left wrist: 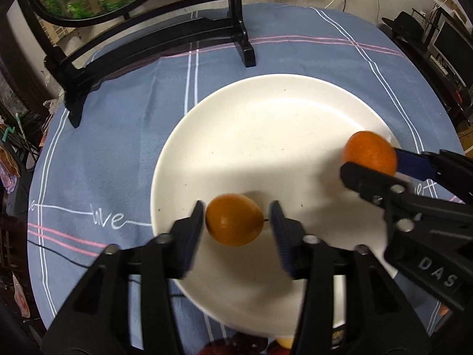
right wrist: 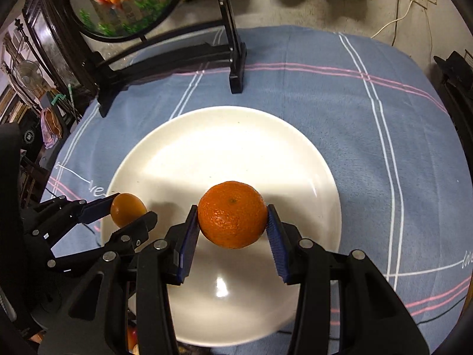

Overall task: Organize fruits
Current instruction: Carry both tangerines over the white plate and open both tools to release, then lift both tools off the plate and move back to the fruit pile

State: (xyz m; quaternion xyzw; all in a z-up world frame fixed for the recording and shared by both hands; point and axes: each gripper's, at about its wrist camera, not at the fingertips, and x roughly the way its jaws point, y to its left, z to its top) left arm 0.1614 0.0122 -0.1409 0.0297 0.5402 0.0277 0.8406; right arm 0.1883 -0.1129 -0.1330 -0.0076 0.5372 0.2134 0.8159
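Oranges over white plate (left wrist: 266, 112) | your left gripper (left wrist: 238, 222) spread around smooth orange (left wrist: 233, 223), gap on its right | your right gripper (right wrist: 233, 222) pinches dimpled orange (right wrist: 233, 214)

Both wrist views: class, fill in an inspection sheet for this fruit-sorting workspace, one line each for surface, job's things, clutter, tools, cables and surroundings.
Surface: blue fleece tablecloth with white and pink stripes.
Job's things: round white ceramic plate; smooth small orange fruit; larger dimpled orange mandarin; both over the plate.
Clutter: black wooden stand carrying a round fish picture; more fruit just visible at the near edge.
Tools: left tool open, a gap beside the small fruit; right tool shut on the mandarin.
Cables: white cable running to a wall socket; thin black wire on the cloth.
Surroundings: dim furniture and shelves, too blurred to identify.
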